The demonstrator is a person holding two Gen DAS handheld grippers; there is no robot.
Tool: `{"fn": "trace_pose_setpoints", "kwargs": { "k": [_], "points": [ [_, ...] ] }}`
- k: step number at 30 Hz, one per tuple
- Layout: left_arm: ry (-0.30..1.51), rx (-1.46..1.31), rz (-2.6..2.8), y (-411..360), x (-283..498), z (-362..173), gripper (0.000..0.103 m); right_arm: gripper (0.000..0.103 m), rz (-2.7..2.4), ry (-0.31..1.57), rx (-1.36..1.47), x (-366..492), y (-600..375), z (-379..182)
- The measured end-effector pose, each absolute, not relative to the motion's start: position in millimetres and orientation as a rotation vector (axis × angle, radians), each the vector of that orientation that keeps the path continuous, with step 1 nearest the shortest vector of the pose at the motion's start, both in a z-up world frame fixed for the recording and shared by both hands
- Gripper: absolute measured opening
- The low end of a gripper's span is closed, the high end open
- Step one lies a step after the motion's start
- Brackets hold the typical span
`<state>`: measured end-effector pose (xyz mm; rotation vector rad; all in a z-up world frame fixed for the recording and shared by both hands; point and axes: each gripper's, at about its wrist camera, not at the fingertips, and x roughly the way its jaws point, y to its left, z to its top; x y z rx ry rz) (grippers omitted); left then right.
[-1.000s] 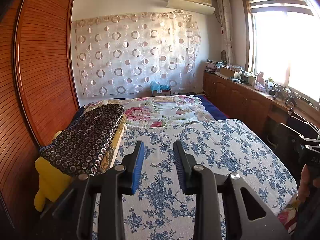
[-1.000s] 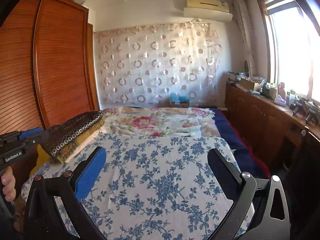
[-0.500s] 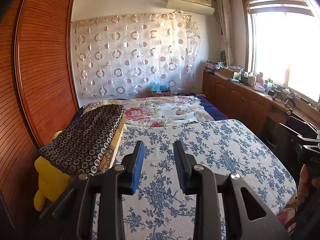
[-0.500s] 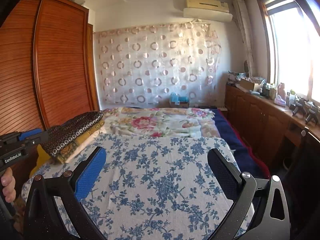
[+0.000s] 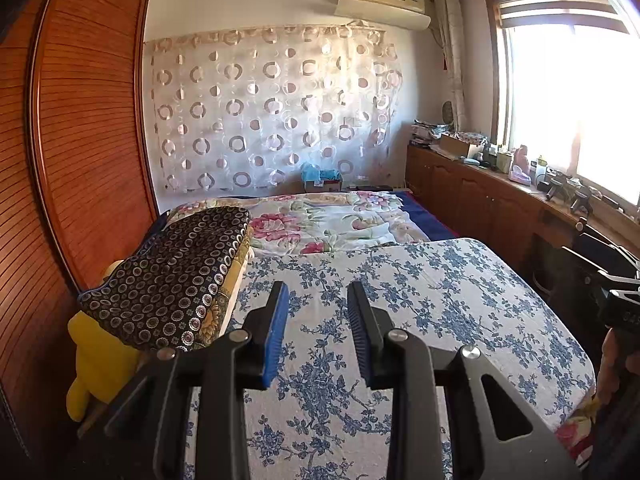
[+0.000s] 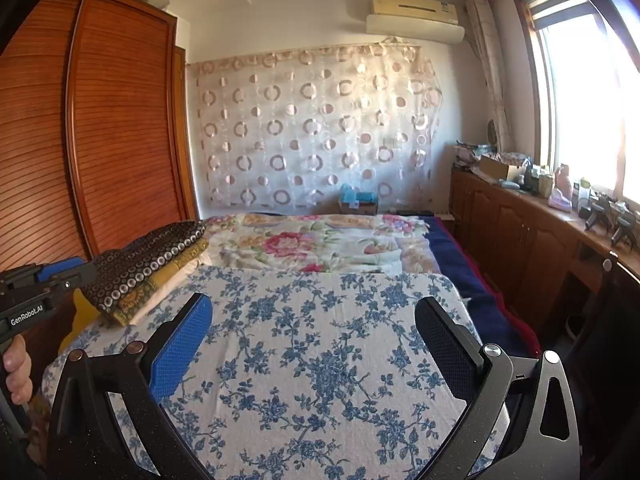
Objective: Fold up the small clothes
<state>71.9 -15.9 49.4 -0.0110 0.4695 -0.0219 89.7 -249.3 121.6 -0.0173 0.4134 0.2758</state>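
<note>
A white cloth with blue flowers (image 5: 440,300) lies spread flat over the near part of the bed; in the right wrist view this cloth (image 6: 320,340) fills the foreground. My left gripper (image 5: 317,292) hovers above its left half, blue pads a narrow gap apart with nothing between them. My right gripper (image 6: 313,304) hangs over the cloth's middle, jaws spread wide and empty. At the bed's left edge a folded dark cloth with ring print (image 5: 172,280) sits on a yellow patterned one (image 6: 176,270). No other small garment shows.
A pink-flowered quilt (image 5: 320,224) covers the far half of the bed. A slatted wooden wardrobe (image 5: 80,140) stands close on the left, with a yellow soft toy (image 5: 96,360) wedged beside the bed. Wooden cabinets (image 5: 480,208) with clutter run under the bright window on the right.
</note>
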Motion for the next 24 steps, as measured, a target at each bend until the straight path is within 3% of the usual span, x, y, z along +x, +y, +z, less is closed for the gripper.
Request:
{"fn": "trace_pose_setpoints", "kwargs": {
  "k": [24],
  "points": [
    [0.47,-0.011,-0.025,-12.2,77.3,50.0,0.03,0.103,0.275,0.414,-0.017,90.1,-250.6,121.7]
  ]
}}
